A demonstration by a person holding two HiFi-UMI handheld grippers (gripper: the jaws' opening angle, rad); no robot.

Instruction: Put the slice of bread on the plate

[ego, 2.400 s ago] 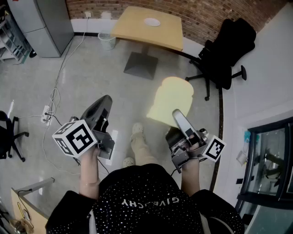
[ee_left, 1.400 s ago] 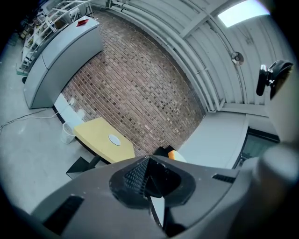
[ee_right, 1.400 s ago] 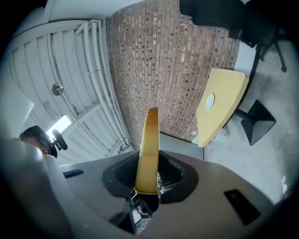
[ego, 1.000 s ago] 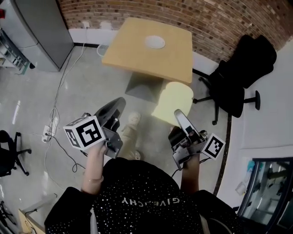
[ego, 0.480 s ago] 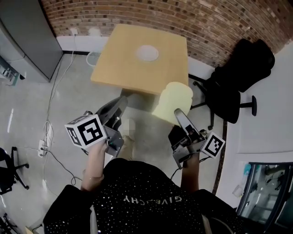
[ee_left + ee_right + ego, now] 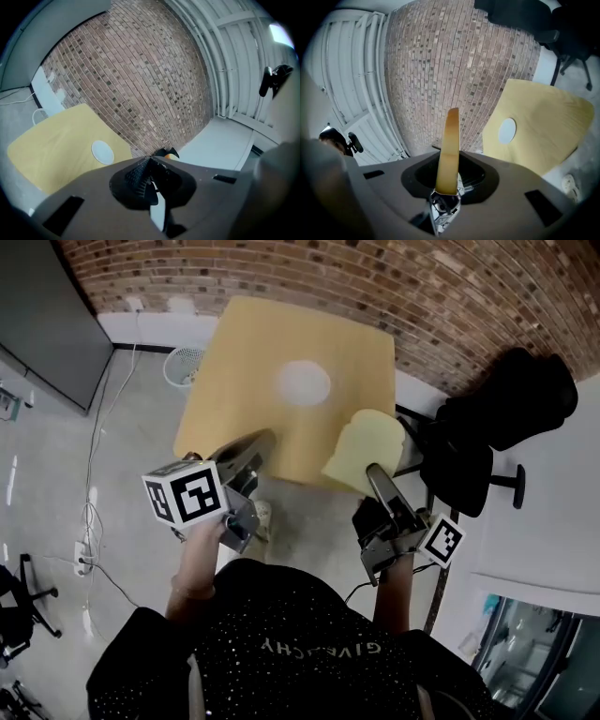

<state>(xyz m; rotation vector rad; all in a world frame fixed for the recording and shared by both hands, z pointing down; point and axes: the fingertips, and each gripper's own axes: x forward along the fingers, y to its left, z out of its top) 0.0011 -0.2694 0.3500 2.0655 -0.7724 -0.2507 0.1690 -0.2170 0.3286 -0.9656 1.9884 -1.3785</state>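
Observation:
A pale slice of bread (image 6: 364,451) is clamped upright in my right gripper (image 6: 375,472), held just short of the near edge of the yellow table (image 6: 244,362). In the right gripper view the bread (image 6: 450,150) shows edge-on between the jaws of the right gripper (image 6: 447,188). The white plate (image 6: 304,382) lies in the middle of the table, ahead and left of the bread; the right gripper view has this plate (image 6: 506,131) to the right. My left gripper (image 6: 261,441) is shut and holds nothing, its tip at the table's near edge. In its own view the left gripper (image 6: 146,171) has the plate (image 6: 102,152) to its left.
A brick wall (image 6: 375,287) runs behind the table. A black office chair (image 6: 506,399) stands close on the right. A white waste basket (image 6: 187,363) sits by the table's far left corner, a grey cabinet (image 6: 37,324) further left, and cables (image 6: 89,521) trail over the floor.
Both grippers have travelled forward to the table, which with its plate now sits much nearer. The bread stays gripped in the right gripper; the left stays shut.

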